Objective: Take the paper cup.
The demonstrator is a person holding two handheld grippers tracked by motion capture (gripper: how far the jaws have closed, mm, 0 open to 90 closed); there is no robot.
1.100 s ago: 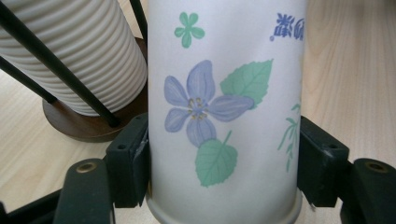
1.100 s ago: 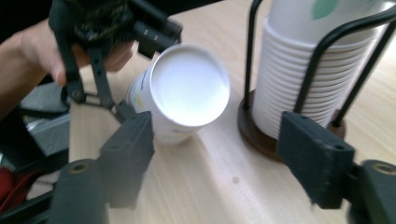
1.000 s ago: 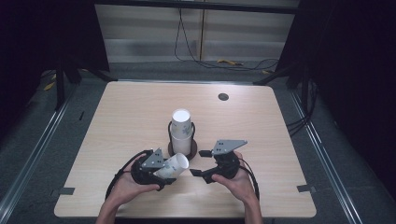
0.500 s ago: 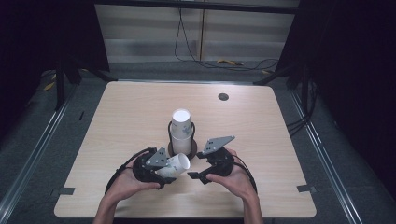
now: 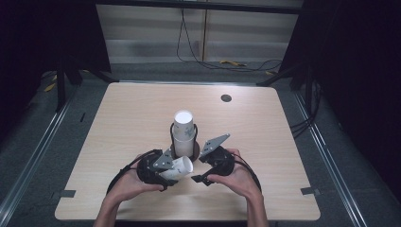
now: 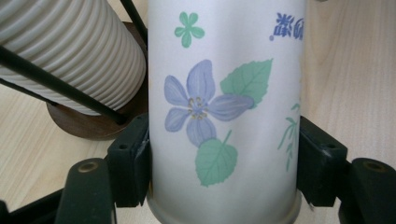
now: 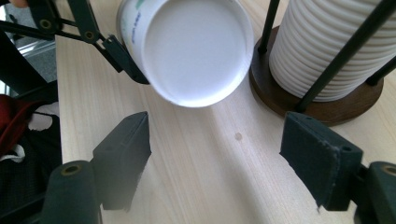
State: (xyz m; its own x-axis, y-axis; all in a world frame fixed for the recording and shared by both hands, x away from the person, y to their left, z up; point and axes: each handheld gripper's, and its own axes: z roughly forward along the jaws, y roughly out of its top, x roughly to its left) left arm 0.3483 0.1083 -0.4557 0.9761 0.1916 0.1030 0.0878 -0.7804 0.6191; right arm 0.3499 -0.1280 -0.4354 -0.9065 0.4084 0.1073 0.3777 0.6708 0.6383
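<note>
L gripper [image 5: 163,171] pinching paper cup [image 5: 178,167] sideways, low over table [image 5: 118,123], beside cup stack [image 5: 183,132]. R gripper [image 7: 215,158] spread, just been closing, nothing betw jaws. Cup prob light, thin, crushable; grip mid-wall, gently.

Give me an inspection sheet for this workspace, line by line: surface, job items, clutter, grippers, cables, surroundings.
Surface: light wooden table, bare apart from the items below.
Job's things: white floral paper cup, lying sideways; stack of ribbed white cups in a black wire holder on a round brown base.
Clutter: small dark round disc near the far edge.
Grippers: left gripper clamps the floral cup; right gripper open, jaws just closing, nothing between them.
Cables: black cables on the floor beyond.
Surroundings: dark curtains, grey floor.
</note>
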